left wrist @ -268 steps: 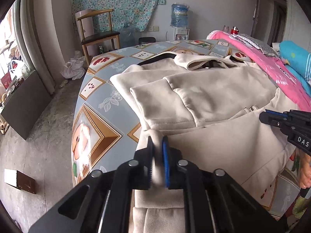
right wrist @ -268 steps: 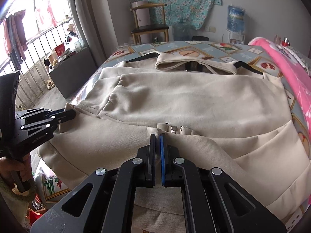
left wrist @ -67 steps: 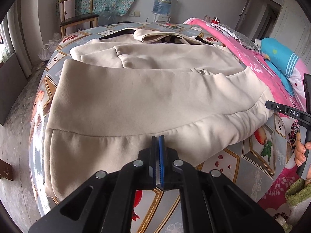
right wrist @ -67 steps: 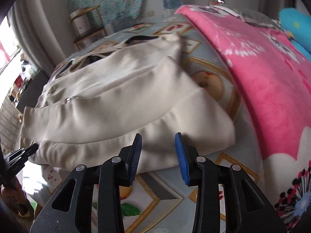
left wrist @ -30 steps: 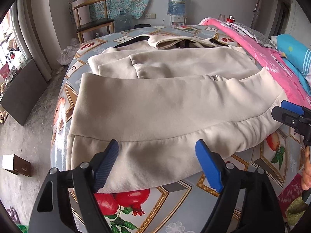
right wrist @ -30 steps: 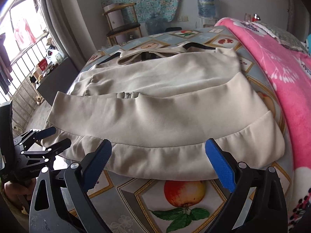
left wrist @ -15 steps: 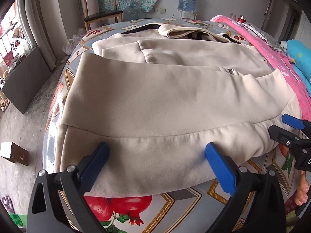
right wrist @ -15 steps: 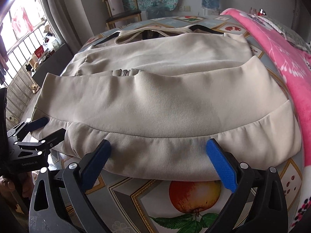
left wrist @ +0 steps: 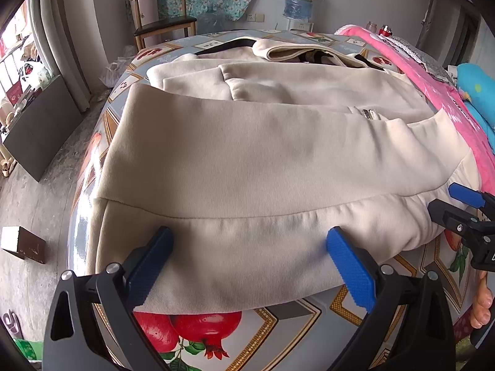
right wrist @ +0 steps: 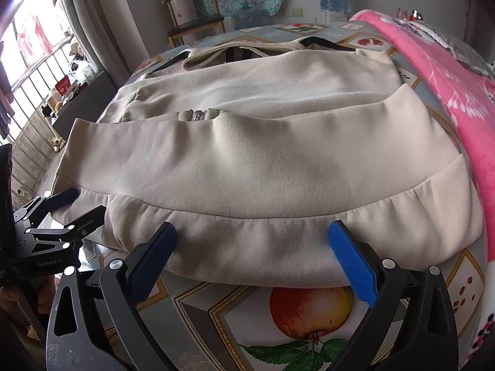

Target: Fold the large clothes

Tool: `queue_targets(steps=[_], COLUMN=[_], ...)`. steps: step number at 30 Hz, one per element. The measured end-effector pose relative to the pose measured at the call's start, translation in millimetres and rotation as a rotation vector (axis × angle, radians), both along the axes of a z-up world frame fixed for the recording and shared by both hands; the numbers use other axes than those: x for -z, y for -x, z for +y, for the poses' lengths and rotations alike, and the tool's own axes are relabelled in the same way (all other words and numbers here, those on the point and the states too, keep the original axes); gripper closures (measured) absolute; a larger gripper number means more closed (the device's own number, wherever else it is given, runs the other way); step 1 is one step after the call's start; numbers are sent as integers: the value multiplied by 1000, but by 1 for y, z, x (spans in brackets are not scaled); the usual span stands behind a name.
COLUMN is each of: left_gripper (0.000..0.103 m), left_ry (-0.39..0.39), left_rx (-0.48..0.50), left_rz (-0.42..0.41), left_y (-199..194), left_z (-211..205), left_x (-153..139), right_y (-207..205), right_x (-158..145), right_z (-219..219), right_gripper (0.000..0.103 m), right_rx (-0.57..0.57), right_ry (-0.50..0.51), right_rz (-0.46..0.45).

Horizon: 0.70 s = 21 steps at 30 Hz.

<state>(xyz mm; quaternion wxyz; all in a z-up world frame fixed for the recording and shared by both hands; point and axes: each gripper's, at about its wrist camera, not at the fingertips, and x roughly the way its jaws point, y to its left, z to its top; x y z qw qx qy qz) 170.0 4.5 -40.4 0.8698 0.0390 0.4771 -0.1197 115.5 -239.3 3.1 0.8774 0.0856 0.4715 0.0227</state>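
Note:
A large cream zip jacket (left wrist: 263, 154) lies on the table, its lower part folded up over the body; it also shows in the right wrist view (right wrist: 263, 160). My left gripper (left wrist: 250, 259) is wide open, its blue pads on either side of the folded near edge towards the left end. My right gripper (right wrist: 253, 253) is wide open in the same way towards the right end. The right gripper shows at the right in the left wrist view (left wrist: 464, 216), and the left gripper at the left in the right wrist view (right wrist: 58, 222).
The table (left wrist: 278, 324) has a fruit-print cloth. A pink blanket (right wrist: 448, 86) lies along its right side. A wooden chair (left wrist: 164, 21) and a water dispenser (left wrist: 300, 3) stand by the far wall. A small box (left wrist: 21, 244) lies on the floor at left.
Both grippers went from shut to wide open about a second ago. Since then both have moved in closer to the folded near edge of the jacket. The jacket lies still.

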Motion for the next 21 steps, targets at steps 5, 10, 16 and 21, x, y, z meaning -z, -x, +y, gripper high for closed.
queue_targets(steps=[5, 10, 16, 21], left_gripper=[5, 5, 5, 5], left_ry=[-2, -5, -9, -8], left_rx=[-7, -6, -8, -10], left_rz=[1, 3, 18, 13], left_y=[0, 0, -1, -1], left_z=[0, -1, -2, -2], left_x=[0, 0, 1, 0], right_y=[0, 0, -1, 0], right_x=[0, 1, 1, 1], right_z=[0, 1, 0, 0], right_gripper=[7, 7, 7, 7], right_rx=[1, 3, 2, 1], right_ry=[-3, -9, -11, -12], right_rz=[-1, -1, -1, -2])
